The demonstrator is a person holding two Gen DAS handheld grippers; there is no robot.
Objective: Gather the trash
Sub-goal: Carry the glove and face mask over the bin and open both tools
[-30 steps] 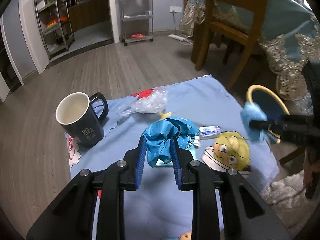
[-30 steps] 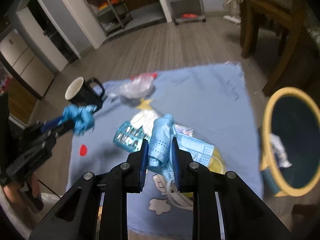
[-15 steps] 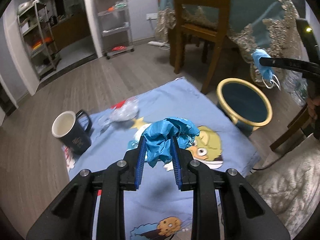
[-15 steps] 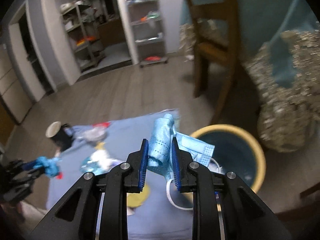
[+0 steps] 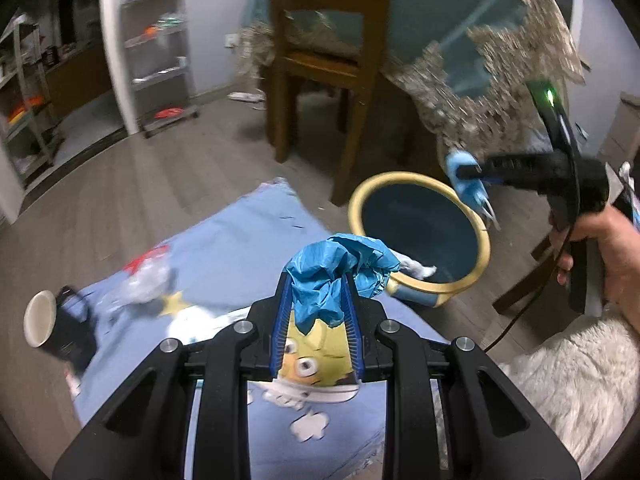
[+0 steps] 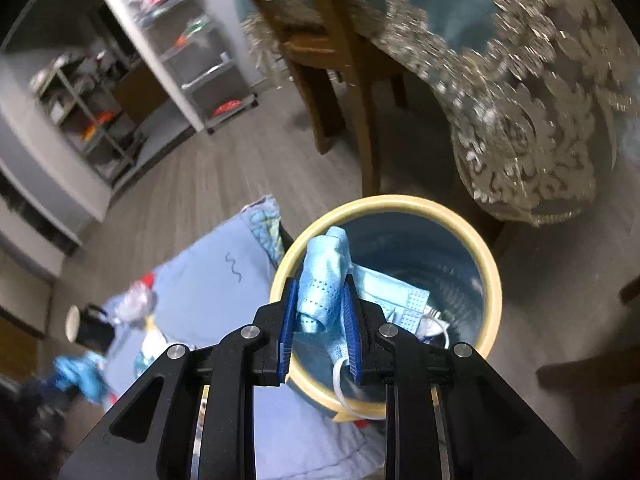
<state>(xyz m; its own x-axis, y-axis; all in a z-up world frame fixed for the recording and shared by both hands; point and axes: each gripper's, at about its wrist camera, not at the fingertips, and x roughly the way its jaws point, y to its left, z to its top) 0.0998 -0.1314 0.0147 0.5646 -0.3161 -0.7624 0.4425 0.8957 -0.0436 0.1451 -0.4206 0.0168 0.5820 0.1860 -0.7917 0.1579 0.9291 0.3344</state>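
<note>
Currently right gripper (image 6: 319,322) fingers clamp a crumpled light-blue face mask (image 6: 325,280) over the round yellow-rimmed blue bin (image 6: 494,280); left gripper (image 5: 317,322) fingers clamp a crumpled blue plastic glove (image 5: 334,276) above the blue cartoon blanket (image 5: 224,248).

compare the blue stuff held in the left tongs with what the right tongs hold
The crumpled glove in the left tongs is deep blue and glossy; the face mask in the right tongs is pale blue, with white ear loops. The mask hangs over the bin; the glove hangs short of it. Both are clamped.
</note>
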